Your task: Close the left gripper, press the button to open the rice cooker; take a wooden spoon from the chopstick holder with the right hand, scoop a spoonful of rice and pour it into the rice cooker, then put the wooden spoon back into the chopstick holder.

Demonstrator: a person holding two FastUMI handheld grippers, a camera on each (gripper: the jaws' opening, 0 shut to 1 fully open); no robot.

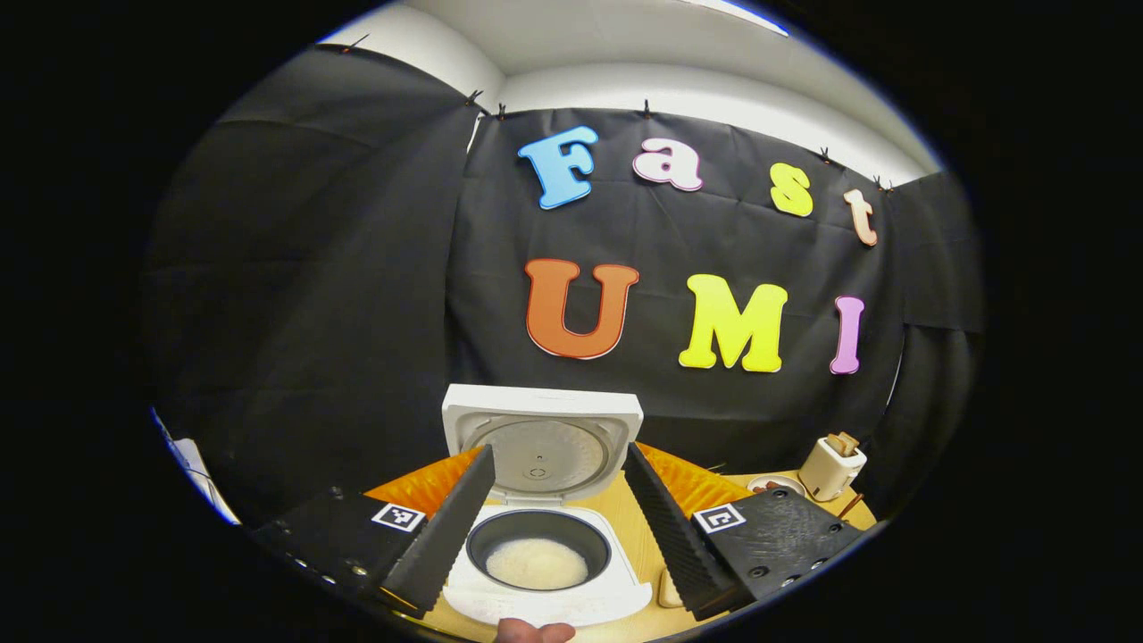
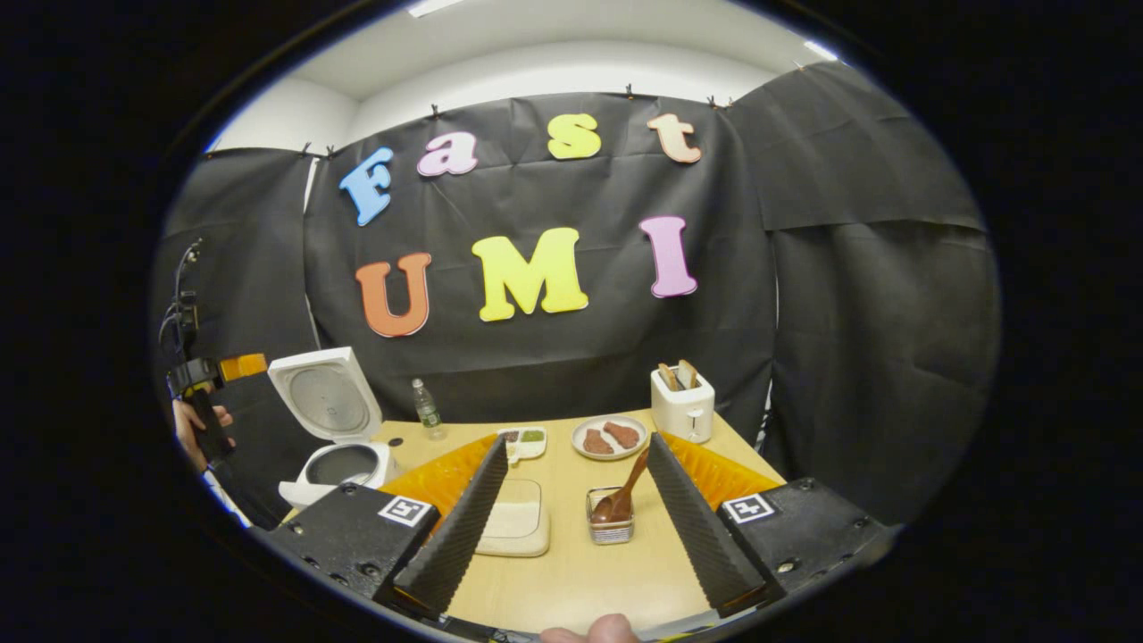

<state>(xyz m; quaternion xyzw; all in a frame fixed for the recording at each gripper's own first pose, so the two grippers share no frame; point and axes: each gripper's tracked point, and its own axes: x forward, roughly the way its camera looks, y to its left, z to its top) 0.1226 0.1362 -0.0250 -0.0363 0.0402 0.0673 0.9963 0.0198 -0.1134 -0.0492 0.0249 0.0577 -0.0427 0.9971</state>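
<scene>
Right gripper (image 2: pixel 571 522), jaws spread wide and empty, hovers above the table (image 2: pixel 580 580). Just beyond it, between the fingers, stands the holder (image 2: pixel 611 525) with the spoon (image 2: pixel 623 496) back in it, leaning far-right. A rice tray (image 2: pixel 516 522) lies left. Far left, the cooker (image 2: pixel 335 464) stands with its lid up; the left gripper (image 1: pixel 558 531), also open, faces its pot, apparently holding rice. If scooping remains, grip the spoon's handle squarely, mid-shaft.
</scene>
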